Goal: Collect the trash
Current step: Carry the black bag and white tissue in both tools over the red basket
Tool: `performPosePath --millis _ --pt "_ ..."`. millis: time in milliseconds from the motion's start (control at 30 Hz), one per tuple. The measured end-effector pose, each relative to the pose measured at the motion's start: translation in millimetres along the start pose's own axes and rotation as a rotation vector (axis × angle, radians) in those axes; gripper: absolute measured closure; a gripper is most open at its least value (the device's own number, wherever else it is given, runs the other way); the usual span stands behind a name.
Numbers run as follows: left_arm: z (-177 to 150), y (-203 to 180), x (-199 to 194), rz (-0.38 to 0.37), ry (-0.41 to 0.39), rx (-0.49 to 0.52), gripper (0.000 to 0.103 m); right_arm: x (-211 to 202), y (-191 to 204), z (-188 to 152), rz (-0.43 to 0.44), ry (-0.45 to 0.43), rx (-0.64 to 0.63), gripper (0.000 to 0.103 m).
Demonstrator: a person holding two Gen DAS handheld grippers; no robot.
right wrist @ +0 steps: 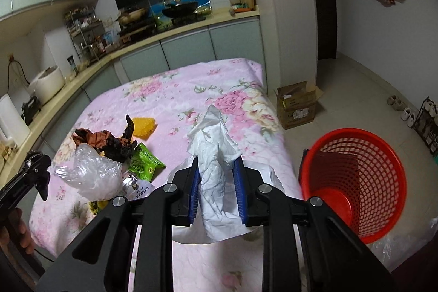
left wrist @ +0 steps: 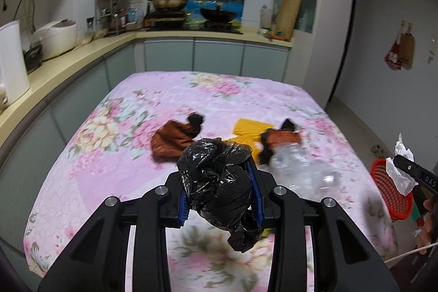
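Black plastic bag (left wrist: 219,182), crumpled, is pinched between the jaws of the left gripper (left wrist: 220,192), above the desk (left wrist: 109,133) with its pink floral cloth. White crumpled paper (right wrist: 216,171) is pinched between the jaws of the right gripper (right wrist: 216,188), at the desk's edge. Red mesh basket (right wrist: 356,182) stands on the floor just beside the desk. A clear bag (right wrist: 90,171), a green packet (right wrist: 145,162), brown scraps (right wrist: 109,140) and a yellow piece (right wrist: 143,127) lie on the cloth.

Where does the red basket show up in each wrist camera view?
Left wrist view: red basket at the far right edge, partly behind the white tissue.
Right wrist view: red basket at lower right, on the floor.
Shared landmark: the pink floral tablecloth.
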State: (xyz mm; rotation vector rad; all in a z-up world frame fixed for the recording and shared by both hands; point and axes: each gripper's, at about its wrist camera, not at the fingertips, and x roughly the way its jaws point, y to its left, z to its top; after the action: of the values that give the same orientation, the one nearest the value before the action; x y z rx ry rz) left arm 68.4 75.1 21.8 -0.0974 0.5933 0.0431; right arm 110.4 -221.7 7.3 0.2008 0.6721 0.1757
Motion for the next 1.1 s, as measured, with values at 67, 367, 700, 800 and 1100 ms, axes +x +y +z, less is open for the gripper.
performPosePath --millis 67,367,700,800,1100 --pt "2.8 -12.9 -4.3 -0.025 -0.012 0.022 0.07 -8.8 -5.1 -1.7 -0.002 -0.011 0.01 0.081" --pt "13.2 -80.9 -6.7 -0.168 -0.02 0.117 0.07 -40.9 -40.5 0.7 -0.059 -0.075 0.067 0.081" --pt "15.5 -158.6 4.3 -0.309 -0.004 0.217 0.07 -66.9 -91.6 3.6 -0.17 -0.125 0.135 0.081" --pt "14.7 -183.5 9.2 -0.353 0.005 0.248 0.07 -72.1 -104.5 0.4 -0.202 -0.133 0.157 0.081" --pt "8.0 -237.9 32.2 -0.46 0.065 0.31 0.07 -75.8 -134.5 -4.9 -0.276 -0.136 0.206 0.081"
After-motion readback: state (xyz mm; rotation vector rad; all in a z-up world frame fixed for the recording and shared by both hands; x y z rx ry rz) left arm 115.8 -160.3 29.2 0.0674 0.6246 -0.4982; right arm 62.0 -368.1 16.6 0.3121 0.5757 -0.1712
